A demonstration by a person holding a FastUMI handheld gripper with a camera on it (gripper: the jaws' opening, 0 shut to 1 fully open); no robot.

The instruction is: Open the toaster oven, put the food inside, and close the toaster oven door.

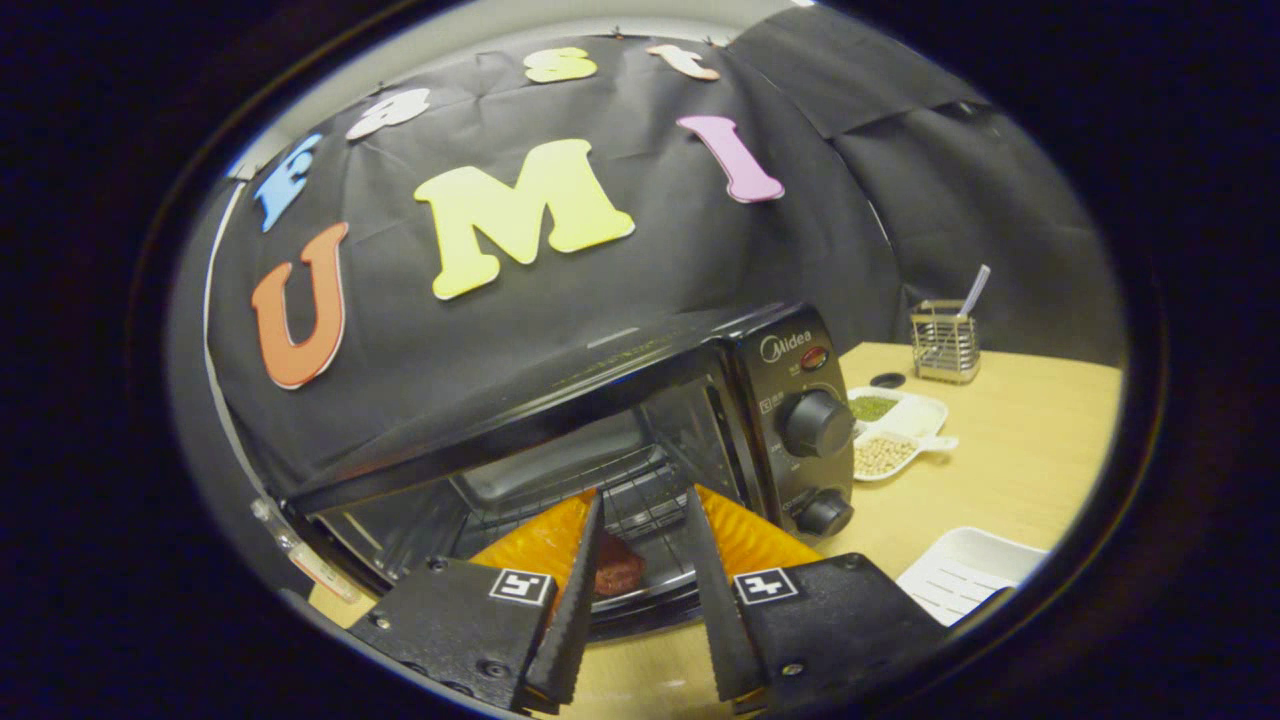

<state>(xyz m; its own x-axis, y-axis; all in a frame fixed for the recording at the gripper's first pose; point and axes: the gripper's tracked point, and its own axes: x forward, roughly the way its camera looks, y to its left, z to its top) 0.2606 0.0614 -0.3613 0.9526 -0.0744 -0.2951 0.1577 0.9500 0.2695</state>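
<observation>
Food on the rack, door not yet shut.
Claw [645,515] released, fingers apart at the toaster oven [620,430] mouth; food [617,567] lies between them on the wire rack, looks untouched, hard to confirm. Risk: fingertips snag the rack or drag the food out toward the worktop [1010,470].

Warm, dim indoor light; the wooden table [1010,450] at right is brightest. Glare streaks the toaster oven [640,420] top. Fisheye distortion bends edges; the near gripper [645,600] fingers look soft, spread apart.
</observation>
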